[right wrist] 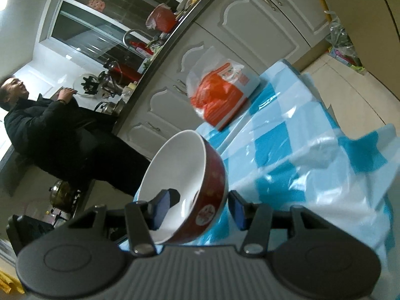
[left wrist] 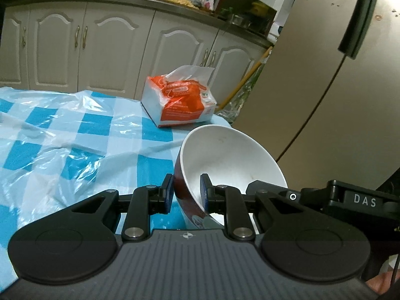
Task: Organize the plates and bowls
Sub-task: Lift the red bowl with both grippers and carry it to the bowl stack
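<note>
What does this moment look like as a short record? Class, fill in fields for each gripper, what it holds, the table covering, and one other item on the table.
left gripper: shut on the wall of a bowl, red outside, white inside
right gripper: shut on the wall of a red bowl, tilted, white inside
table covering: blue-and-white checked cloth under clear plastic
other item: orange-and-white tissue pack, on the table beyond the bowls
</note>
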Motion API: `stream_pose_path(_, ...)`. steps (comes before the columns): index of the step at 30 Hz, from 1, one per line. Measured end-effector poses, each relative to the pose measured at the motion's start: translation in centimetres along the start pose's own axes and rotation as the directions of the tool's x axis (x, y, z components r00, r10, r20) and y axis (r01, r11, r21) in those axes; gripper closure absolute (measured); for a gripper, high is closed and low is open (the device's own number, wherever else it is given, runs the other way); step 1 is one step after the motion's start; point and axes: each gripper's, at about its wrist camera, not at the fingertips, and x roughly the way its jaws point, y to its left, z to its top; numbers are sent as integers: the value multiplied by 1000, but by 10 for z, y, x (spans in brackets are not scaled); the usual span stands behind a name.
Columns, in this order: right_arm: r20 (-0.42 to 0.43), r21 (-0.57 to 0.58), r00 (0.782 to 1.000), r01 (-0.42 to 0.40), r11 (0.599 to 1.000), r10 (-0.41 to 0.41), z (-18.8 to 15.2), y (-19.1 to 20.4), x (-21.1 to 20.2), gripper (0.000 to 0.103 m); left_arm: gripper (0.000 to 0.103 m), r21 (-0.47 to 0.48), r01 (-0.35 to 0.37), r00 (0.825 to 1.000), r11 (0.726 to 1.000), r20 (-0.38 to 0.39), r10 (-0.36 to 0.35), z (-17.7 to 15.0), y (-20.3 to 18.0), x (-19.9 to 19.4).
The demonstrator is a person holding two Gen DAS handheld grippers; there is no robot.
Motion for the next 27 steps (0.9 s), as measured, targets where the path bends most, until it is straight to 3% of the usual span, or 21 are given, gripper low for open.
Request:
stream_pose_path(17,3,-45,1000,-21,999,21,-55,56,-67,53,82,0,54,996,999,73,-54,-25,-5,-96)
stream_pose_path(27,20,-35,998,-54,998,55,-97,74,-109,53,82,5,75,993,997,94,-75,-56,-7,-143)
